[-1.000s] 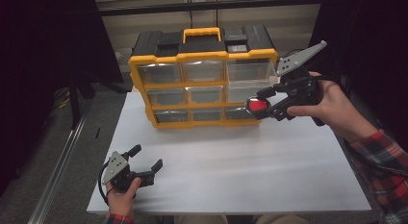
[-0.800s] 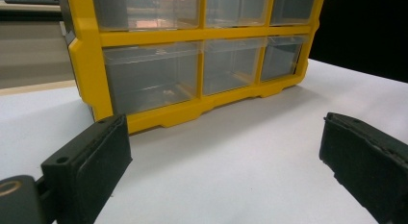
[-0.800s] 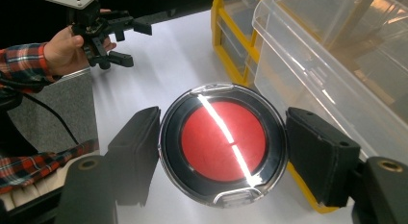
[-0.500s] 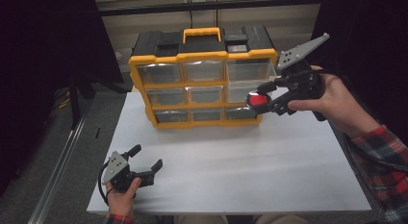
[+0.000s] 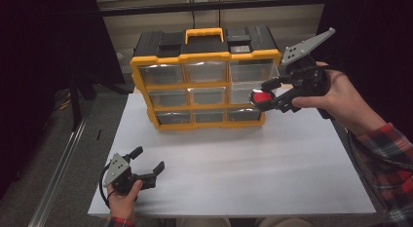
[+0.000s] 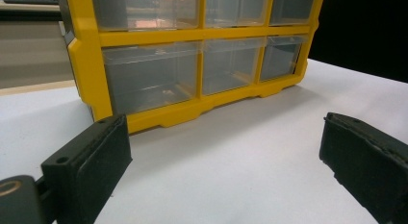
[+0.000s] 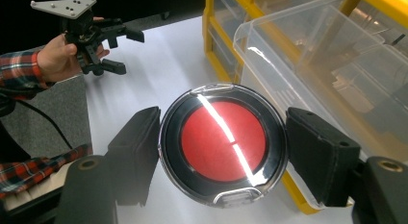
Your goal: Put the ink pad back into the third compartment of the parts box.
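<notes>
Right gripper (image 5: 269, 95): rose from level with the bottom row of the yellow-framed drawer cabinet with clear plastic drawers (image 5: 204, 85) to level with the middle row, at the cabinet's right end.
Round red disc in a clear, black-rimmed case (image 5: 262, 98): travelled up with the right gripper, clamped between its two jaws, and ended in front of the pulled-out clear middle-right drawer (image 5: 246, 93).
Person's right hand (image 5: 336, 98): lifted and drew slightly toward the cabinet, carrying the gripper with it.
Grey three-cornered plate (image 5: 308, 46): climbed higher, its tip reaching about the level of the cabinet's top.
</notes>
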Available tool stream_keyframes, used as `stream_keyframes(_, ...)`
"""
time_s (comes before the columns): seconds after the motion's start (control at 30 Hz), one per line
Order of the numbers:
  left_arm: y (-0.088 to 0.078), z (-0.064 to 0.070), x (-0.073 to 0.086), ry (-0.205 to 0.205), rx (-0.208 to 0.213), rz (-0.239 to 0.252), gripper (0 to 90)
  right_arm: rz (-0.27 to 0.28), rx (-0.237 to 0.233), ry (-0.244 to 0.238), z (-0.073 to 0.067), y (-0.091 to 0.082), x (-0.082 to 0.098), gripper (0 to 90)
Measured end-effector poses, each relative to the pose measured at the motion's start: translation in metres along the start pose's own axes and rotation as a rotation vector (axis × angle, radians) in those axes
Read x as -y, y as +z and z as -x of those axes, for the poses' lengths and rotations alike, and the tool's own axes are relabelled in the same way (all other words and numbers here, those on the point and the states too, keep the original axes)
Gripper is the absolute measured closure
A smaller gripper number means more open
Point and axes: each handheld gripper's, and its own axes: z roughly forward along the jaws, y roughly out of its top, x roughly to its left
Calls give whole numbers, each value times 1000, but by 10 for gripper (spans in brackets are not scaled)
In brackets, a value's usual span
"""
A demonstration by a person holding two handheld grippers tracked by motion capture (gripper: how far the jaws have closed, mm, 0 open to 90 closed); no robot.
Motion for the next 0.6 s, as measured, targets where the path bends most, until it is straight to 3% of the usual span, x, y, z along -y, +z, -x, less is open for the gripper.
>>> stream_keyframes(0.6, 0, 0, 0, -3, -10, 0, 39, -5, 19, 2, 3, -6, -9, 300)
